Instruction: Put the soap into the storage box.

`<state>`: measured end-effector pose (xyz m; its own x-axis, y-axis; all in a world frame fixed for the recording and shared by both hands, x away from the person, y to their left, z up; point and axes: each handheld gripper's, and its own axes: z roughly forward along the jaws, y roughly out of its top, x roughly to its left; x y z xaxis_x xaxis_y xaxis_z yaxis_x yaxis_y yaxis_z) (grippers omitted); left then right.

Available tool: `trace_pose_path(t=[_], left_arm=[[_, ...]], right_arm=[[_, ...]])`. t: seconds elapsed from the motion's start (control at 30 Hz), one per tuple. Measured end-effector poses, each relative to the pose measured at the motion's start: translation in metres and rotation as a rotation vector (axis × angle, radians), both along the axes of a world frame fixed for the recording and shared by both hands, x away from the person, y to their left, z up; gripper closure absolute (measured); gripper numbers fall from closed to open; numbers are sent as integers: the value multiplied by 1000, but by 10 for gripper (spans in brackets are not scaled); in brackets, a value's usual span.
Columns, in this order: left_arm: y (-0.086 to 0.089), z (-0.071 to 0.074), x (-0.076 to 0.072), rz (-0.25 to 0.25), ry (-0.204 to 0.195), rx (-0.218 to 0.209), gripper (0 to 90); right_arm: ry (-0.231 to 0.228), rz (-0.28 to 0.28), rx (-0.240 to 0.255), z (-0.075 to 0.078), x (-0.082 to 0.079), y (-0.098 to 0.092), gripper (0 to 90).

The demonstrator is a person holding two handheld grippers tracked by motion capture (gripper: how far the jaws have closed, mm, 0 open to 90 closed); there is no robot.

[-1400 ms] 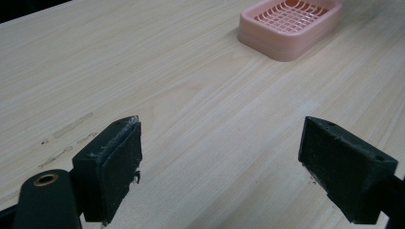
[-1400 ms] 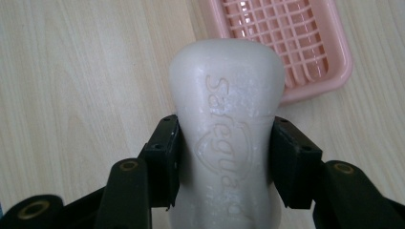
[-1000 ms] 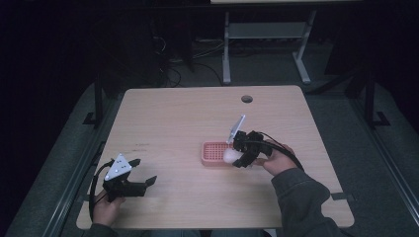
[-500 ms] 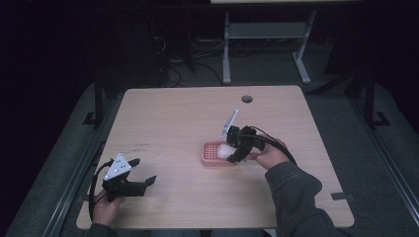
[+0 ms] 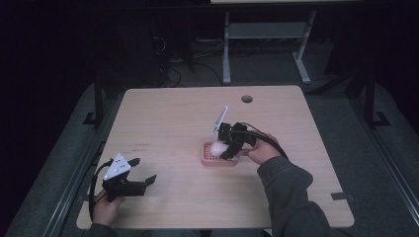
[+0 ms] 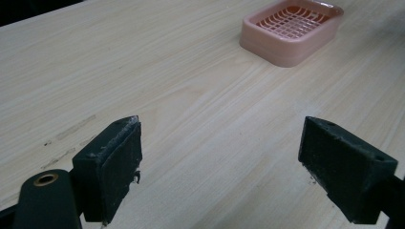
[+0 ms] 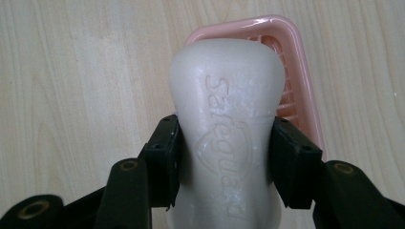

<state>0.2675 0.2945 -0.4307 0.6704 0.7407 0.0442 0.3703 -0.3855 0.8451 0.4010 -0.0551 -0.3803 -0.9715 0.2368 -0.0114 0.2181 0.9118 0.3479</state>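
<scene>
- Since the earlier high view, the right gripper [image 5: 228, 148] has carried the white soap bar [image 7: 228, 119] leftward, so it now hangs over the pink soap dish [image 5: 217, 159] rather than beside it; the left gripper [image 5: 143, 180] has stayed put near the surface's [image 5: 168, 118] front-left corner.
- The right gripper's jaws are clamped on the bar's narrow waist; the left gripper's jaws stand wide apart with nothing between them.
- Risk: the bar looks smooth and rounded, so it could slip or twist out of the pads if the grip loosens early.
- Risk: the bar's far end overhangs the dish's rim, so a release here may land it half on the edge or tip the light dish.
- The dish's slotted tray holds nothing yet.
</scene>
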Motion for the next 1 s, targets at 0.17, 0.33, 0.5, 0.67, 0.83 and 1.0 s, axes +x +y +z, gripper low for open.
trace_pose_path(t=[0.17, 0.33, 0.5, 0.67, 0.83, 1.0], left_arm=[[0, 0, 0, 7, -1, -13, 145], [0, 0, 0, 6, -3, -17, 145], [0, 0, 0, 4, -1, -5, 145], [-1, 0, 0, 5, -1, -8, 145], [-1, 0, 0, 3, 1, -1, 145], [0, 0, 0, 5, 2, 2, 145]], right_arm=[[4, 10, -15, 1, 4, 7, 488], [7, 15, -21, 2, 8, 11, 488], [11, 16, -31, 0, 13, 15, 489], [14, 12, -34, -4, 18, 19, 489], [29, 7, -45, -9, 21, 22, 488], [37, 8, -59, -16, 25, 23, 488]])
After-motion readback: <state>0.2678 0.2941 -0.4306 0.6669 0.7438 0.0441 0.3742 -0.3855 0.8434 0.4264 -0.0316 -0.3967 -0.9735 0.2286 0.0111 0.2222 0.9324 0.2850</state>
